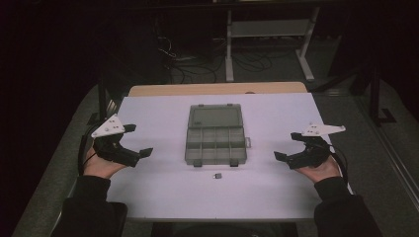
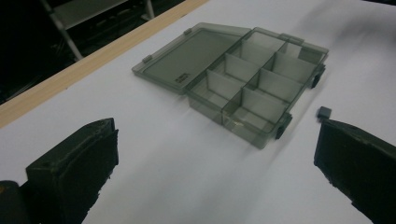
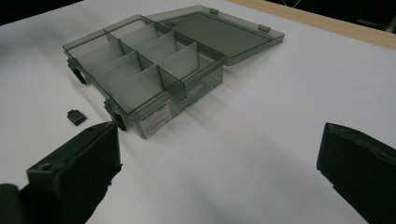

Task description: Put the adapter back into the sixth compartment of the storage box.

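With both my left gripper [image 1: 134, 140] and right gripper [image 1: 287, 145] spread empty, I judge the small chip [image 1: 217, 175] below frame centre light, stiff and slippery, best pinched across its sides, near the open box [image 1: 216, 134].

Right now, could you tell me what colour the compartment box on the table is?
The compartment box is translucent smoky grey-green, seen best in the right gripper view.

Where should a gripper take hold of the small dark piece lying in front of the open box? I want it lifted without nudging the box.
Come from above and pinch the small dark piece across its short sides; it lies flat, apart from the box.
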Motion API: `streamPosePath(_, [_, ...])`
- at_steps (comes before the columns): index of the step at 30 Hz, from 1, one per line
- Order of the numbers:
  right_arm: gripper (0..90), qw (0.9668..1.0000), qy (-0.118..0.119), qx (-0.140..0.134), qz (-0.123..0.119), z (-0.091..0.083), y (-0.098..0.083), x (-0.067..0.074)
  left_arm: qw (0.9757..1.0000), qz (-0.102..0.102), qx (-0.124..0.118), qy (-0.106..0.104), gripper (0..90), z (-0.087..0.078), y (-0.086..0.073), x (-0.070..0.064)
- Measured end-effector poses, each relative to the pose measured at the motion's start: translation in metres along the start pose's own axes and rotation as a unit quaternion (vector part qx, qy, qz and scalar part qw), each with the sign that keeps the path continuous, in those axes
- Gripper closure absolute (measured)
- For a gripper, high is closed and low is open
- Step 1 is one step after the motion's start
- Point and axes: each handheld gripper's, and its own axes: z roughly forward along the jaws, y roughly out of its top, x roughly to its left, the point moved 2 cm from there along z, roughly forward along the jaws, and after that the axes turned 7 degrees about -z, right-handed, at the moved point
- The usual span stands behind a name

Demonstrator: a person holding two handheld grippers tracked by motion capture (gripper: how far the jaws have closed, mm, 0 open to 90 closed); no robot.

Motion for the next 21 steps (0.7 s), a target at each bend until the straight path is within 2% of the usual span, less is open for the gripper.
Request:
streamPosePath(4, [0.0,1.0,-0.002,-0.004,0.001,-0.001,0.001,0.0,0.9998,0.011,0.01,-0.014,0.0,0.004,0.01,-0.007])
streamPosePath(6, [0.0,1.0,-0.002,-0.005,0.0,-0.001,0.001,0.0,0.9998,0.011,0.01,-0.014,0.0,0.004,0.01,-0.007])
streamPosePath(7, [0.0,1.0,-0.002,-0.005,0.0,-0.001,0.001,0.0,0.9994,0.019,0.018,-0.022,0.0,0.008,0.016,-0.011])
streamPosePath(9, [0.0,1.0,0.0,-0.004,0.001,-0.001,0.001,0.0,0.9992,0.022,0.021,-0.026,0.0,0.01,0.019,-0.013])
streamPosePath(19, [0.0,1.0,0.001,-0.005,-0.001,-0.001,0.001,0.0,0.9982,0.032,0.034,-0.037,0.0,0.023,0.025,-0.018])
streamPosePath(21, [0.0,1.0,0.002,-0.004,-0.002,-0.001,0.001,0.001,0.9977,0.04,0.037,-0.041,0.0,0.027,0.027,-0.023])
